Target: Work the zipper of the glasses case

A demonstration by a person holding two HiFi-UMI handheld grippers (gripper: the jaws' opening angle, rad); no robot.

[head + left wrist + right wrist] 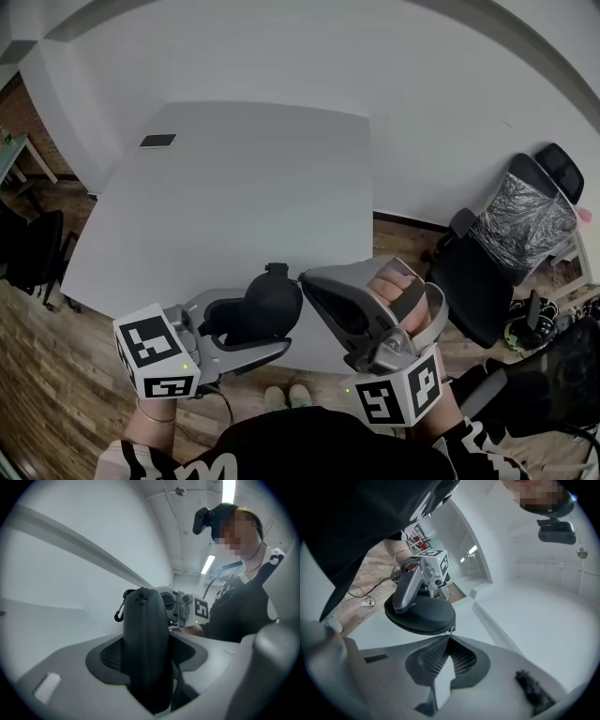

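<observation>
**Case clamped in left gripper, right gripper on the zipper pull**

- White table (234, 187) fills the head view. A black chair (506, 253) with a silvery cover stands on the right.
- No legible print anywhere. The marker cubes (155, 361) carry only black-and-white square codes. The white lettering on the person's black top is cut off.
- The left gripper (267, 323) is clamped across the flat faces of the black glasses case (258, 305), held in the air at the table's near edge.
- The case's long axis runs along the left jaws. Its carabiner (119, 613) end points away from the left hand, toward the right gripper (450, 637).
- The right jaws are pressed together, tips pinching the small metal zipper pull (452, 629) at the case rim.
</observation>
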